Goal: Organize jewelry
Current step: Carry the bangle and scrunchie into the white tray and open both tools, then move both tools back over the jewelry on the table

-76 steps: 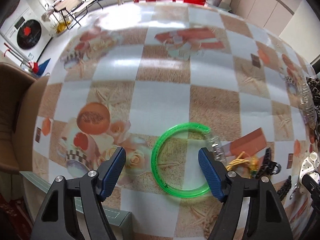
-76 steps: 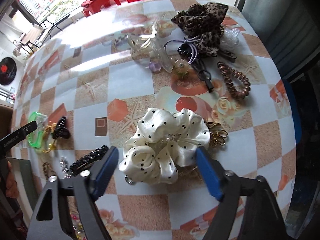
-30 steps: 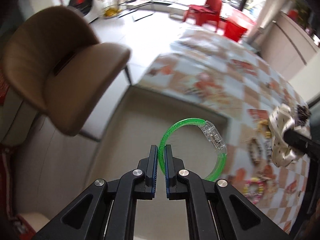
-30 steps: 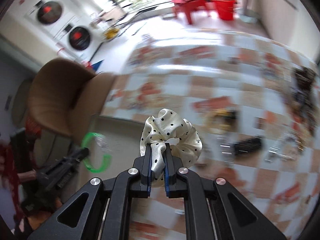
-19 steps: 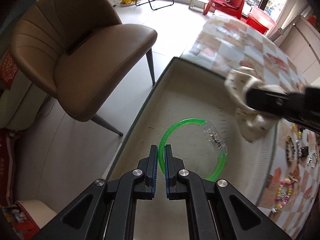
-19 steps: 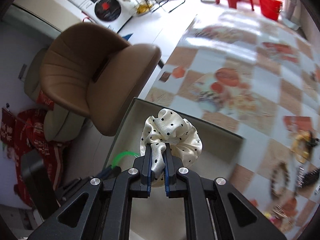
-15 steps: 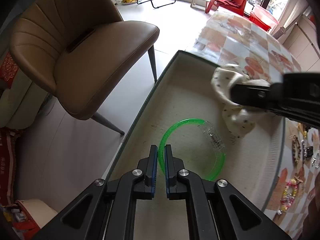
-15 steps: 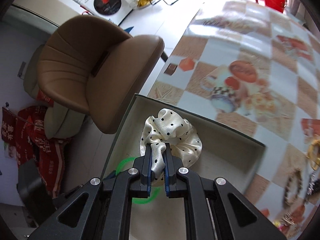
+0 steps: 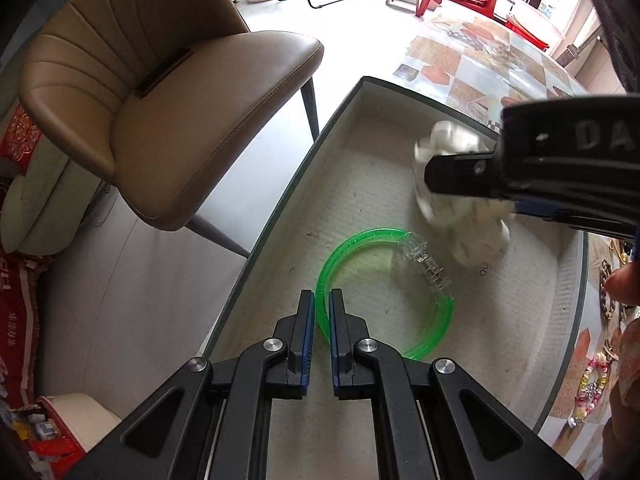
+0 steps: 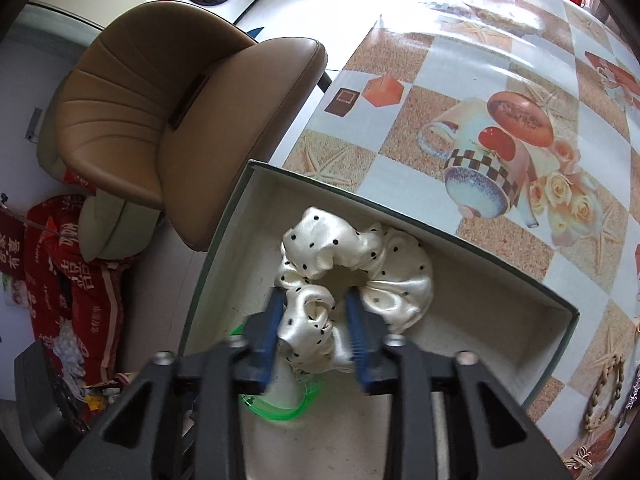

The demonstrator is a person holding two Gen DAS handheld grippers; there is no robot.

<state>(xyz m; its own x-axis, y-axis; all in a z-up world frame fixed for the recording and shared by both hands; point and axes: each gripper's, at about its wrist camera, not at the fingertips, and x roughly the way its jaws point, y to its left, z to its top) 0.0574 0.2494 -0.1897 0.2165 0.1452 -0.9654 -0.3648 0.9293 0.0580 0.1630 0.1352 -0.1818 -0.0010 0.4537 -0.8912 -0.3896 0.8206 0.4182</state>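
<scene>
My left gripper [image 9: 319, 316] is shut on the rim of a green plastic bangle [image 9: 348, 252] with a clear clasp, held low inside a shallow beige box [image 9: 372, 160]. My right gripper [image 10: 314, 320] is open, its blurred fingers either side of a cream polka-dot scrunchie [image 10: 384, 276] that sits in the same box [image 10: 500, 312]. The scrunchie [image 9: 472, 236] and the right gripper's body show in the left wrist view, just beyond the bangle. A bit of the bangle [image 10: 276, 410] shows under the right gripper.
The box sits at the corner of a table with a checked printed cloth [image 10: 500, 80]. A brown leather chair [image 9: 160, 92] stands beside it. Bead bracelets [image 9: 592, 380] and a chain bracelet [image 10: 604, 384] lie on the table right of the box.
My right gripper has opened and let go of the scrunchie, which now rests in the box. My left gripper has lowered the bangle further into the box, still shut on it.
</scene>
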